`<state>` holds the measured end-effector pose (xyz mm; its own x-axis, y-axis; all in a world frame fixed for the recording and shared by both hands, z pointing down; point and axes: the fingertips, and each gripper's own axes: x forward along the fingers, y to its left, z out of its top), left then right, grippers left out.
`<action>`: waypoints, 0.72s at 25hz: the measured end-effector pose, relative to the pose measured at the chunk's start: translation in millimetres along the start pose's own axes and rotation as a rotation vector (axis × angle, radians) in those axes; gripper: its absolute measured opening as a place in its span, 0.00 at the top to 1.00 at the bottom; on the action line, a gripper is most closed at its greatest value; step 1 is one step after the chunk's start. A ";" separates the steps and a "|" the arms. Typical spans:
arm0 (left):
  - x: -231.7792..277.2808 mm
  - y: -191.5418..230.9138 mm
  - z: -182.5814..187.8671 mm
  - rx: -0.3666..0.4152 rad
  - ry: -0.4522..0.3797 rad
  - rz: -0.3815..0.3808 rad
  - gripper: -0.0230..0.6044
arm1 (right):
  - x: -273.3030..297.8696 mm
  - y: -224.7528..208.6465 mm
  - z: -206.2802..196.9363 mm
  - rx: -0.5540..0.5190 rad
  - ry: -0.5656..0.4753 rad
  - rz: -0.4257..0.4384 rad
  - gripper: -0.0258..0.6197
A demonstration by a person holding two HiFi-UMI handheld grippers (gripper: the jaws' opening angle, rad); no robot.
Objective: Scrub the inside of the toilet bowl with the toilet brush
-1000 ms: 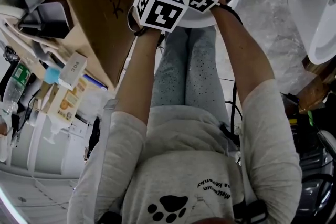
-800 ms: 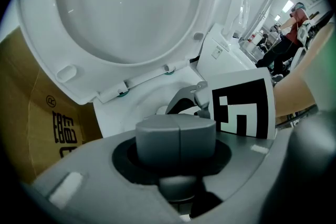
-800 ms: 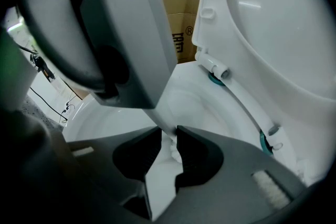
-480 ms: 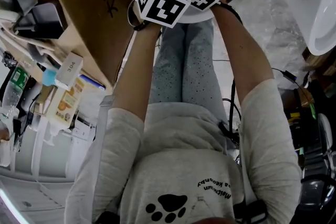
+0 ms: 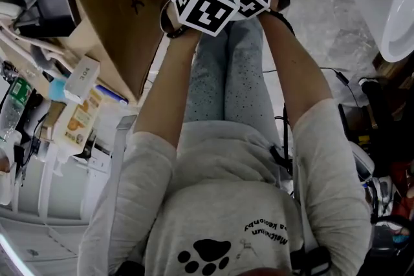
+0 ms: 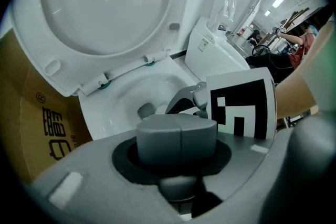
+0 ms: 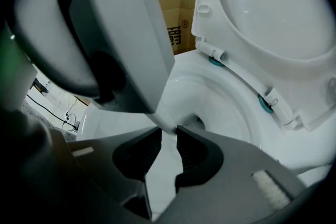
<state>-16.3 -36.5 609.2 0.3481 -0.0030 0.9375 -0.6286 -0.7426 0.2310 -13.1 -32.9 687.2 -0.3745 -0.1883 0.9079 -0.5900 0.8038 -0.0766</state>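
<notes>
Both grippers clench the toilet brush handle [image 6: 157, 136]: left gripper [image 6: 176, 145] round its grey end, right gripper [image 7: 167, 136] on its pale shaft. Only their views show the toilet bowl [image 7: 223, 113] beyond; the head view shows marker cubes [image 5: 206, 6] side by side.

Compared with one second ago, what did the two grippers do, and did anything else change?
The left gripper and right gripper slid together slightly toward the picture's right in the head view, above the toilet bowl. No grip change shows: both are closed on the toilet brush handle. The cardboard box stayed put.
</notes>
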 end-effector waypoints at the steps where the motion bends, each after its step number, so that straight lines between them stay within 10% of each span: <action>1: -0.7 -2.0 -3.8 0.004 0.007 -0.004 0.71 | -0.2 4.9 -1.3 0.005 0.004 0.004 0.83; 18: -22.0 -6.6 -65.4 -0.039 0.070 0.002 0.72 | 5.1 74.3 8.9 -0.044 0.015 0.076 0.83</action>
<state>-65.3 12.3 604.0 0.2979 0.0434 0.9536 -0.6562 -0.7162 0.2376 -65.2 20.9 682.5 -0.4063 -0.1179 0.9061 -0.5278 0.8398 -0.1274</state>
